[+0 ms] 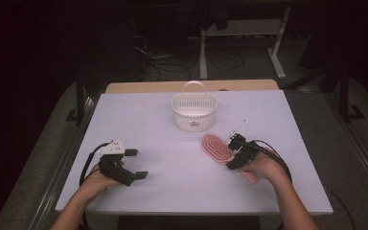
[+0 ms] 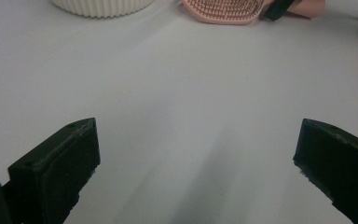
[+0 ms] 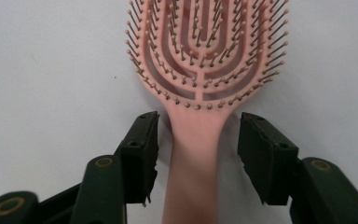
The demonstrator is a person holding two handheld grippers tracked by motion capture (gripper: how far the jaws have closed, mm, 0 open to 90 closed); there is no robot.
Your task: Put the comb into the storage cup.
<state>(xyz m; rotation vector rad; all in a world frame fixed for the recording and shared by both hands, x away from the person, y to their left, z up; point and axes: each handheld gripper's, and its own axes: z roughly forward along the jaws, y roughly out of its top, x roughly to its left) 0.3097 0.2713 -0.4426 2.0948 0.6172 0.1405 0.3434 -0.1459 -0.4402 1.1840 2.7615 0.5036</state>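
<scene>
Pink brush point(image 3: 200, 60) lies bristles-up on the counter point(image 1: 172, 182), just in front of the white basket point(image 1: 194, 112), likely its destination. Right tool point(image 3: 198, 140) straddles the handle just below the head; jaws not yet touching it, a gap each side, so nothing gripped. Left tool point(image 2: 196, 154) rests wide open and empty, well apart, leaving the work to the right.

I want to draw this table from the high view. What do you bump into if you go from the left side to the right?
Left claw → white basket → pink hairbrush → right claw, its jaws on either side of the brush's handle.
</scene>
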